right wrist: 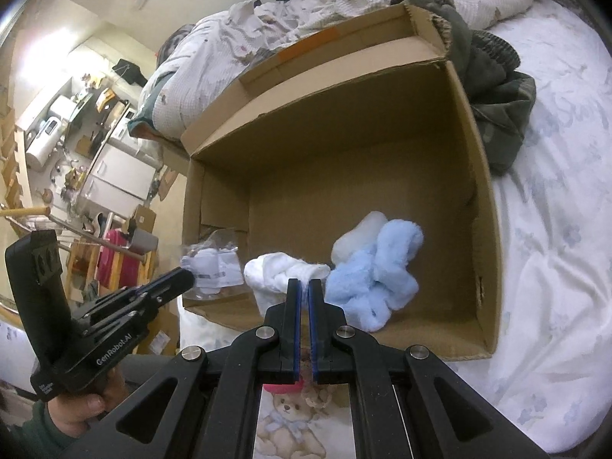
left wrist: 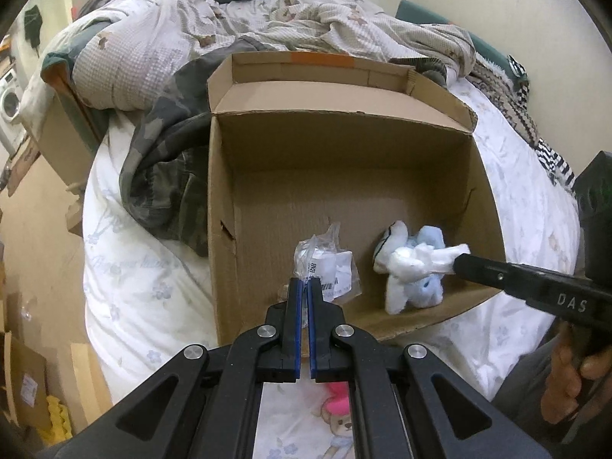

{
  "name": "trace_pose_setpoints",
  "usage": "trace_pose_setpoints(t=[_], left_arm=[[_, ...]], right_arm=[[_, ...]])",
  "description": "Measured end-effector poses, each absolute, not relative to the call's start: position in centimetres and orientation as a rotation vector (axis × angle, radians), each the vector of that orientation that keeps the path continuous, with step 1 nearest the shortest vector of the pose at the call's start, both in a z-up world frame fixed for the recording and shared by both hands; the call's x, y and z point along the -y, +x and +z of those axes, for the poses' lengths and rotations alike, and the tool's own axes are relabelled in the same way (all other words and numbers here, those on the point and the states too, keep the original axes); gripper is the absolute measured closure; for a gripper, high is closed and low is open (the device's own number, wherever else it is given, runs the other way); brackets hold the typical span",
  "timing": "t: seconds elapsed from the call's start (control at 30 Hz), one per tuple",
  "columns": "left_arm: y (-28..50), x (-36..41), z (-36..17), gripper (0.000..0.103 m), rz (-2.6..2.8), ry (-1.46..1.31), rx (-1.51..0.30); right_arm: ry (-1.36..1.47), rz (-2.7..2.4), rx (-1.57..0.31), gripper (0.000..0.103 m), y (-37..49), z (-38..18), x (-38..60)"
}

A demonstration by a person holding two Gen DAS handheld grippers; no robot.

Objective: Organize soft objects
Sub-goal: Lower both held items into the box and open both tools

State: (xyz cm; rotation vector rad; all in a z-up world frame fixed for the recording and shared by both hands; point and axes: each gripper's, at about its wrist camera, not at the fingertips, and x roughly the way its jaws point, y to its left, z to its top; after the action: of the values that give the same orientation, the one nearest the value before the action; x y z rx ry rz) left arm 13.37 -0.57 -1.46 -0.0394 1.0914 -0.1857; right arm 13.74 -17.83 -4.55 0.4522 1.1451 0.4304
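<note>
An open cardboard box [left wrist: 267,141] [right wrist: 382,88] lies on the bed. My left gripper [left wrist: 305,281] is shut on a clear plastic bag of white items [left wrist: 329,264] and holds it inside the box; the bag also shows in the right wrist view [right wrist: 212,267], with the left gripper [right wrist: 183,277] at its edge. My right gripper [right wrist: 305,283] [left wrist: 457,262] is shut on the white part [right wrist: 283,269] of a blue and white plush toy [left wrist: 411,264] [right wrist: 375,275], which rests on the box floor at the near right.
A camouflage garment [left wrist: 164,168] [right wrist: 497,114] lies against the box's side. A rumpled quilt [left wrist: 160,38] covers the far bed. A pink item [left wrist: 336,396] lies on the teddy-print sheet below the grippers. Boxes and cluttered furniture [right wrist: 95,145] stand beside the bed.
</note>
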Motion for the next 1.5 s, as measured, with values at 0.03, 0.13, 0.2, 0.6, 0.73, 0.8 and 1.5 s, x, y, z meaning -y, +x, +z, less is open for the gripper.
trace_pose_setpoints(t=[0.03, 0.13, 0.2, 0.6, 0.73, 0.8, 1.5], left_arm=[[13.4, 0.5, -1.5, 0.100, -0.183, -0.041, -1.088], [13.8, 0.7, -1.7, 0.100, -0.174, -0.042, -1.082], [14.0, 0.7, -2.0, 0.100, -0.174, -0.043, -1.092], [14.3, 0.7, -2.8, 0.100, -0.142, -0.035, -1.119], [14.3, 0.6, -2.8, 0.100, -0.132, -0.032, -1.119], [14.3, 0.6, -2.8, 0.100, -0.127, -0.026, -1.119], [14.3, -0.4, -1.4, 0.036, -0.032, -0.033, -1.050]], right_arm=[[0.448, 0.431, -1.148, 0.097, 13.9, -4.7, 17.7], [0.439, 0.432, -1.158, 0.097, 14.2, -4.9, 17.4], [0.434, 0.430, -1.168, 0.097, 14.3, -5.2, 17.2], [0.401, 0.416, -1.193, 0.097, 14.5, -5.6, 16.5], [0.396, 0.420, -1.200, 0.097, 14.6, -5.8, 16.2], [0.393, 0.419, -1.201, 0.097, 14.5, -5.8, 16.1], [0.440, 0.355, -1.145, 0.027, 14.7, -5.1, 17.5]])
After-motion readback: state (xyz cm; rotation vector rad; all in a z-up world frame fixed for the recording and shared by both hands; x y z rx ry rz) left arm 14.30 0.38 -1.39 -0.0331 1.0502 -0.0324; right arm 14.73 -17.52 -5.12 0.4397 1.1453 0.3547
